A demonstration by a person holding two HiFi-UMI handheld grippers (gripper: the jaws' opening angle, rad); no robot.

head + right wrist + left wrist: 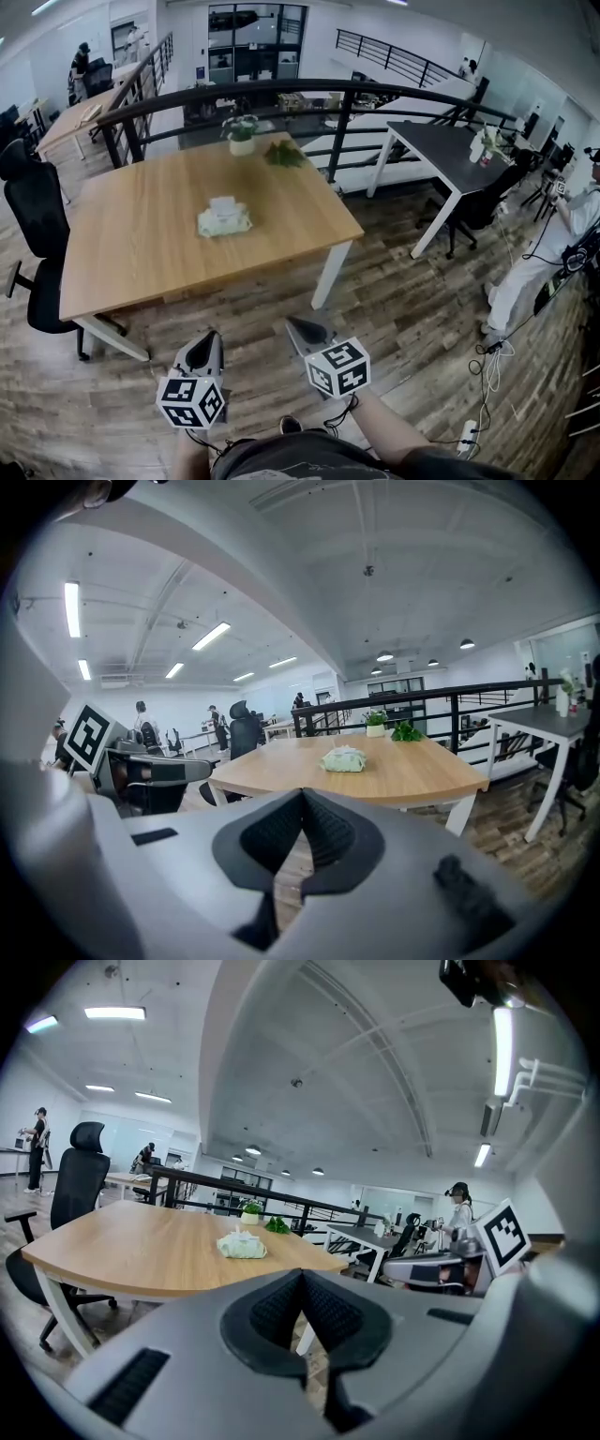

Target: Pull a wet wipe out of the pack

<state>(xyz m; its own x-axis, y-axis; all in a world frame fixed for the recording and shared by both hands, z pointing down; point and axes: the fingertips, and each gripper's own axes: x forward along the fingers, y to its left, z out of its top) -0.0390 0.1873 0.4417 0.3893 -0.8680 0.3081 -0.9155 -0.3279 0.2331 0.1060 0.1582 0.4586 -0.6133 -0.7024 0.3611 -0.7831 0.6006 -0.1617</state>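
The head camera looks steeply down and forward from over the plank floor, well back from the near edge of the wooden table, so the whole top shows. The cameras on the left gripper and right gripper sit low, just behind their own jaws. Both face that same table from about the height of its top. All three views share the wet wipe pack mid-table and the potted plant at the far edge.

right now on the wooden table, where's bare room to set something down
The wooden table is bare along its near edge, its left side, and right of the wet wipe pack at its middle. Only the far edge is crowded: the potted plant and green leaves sit there.
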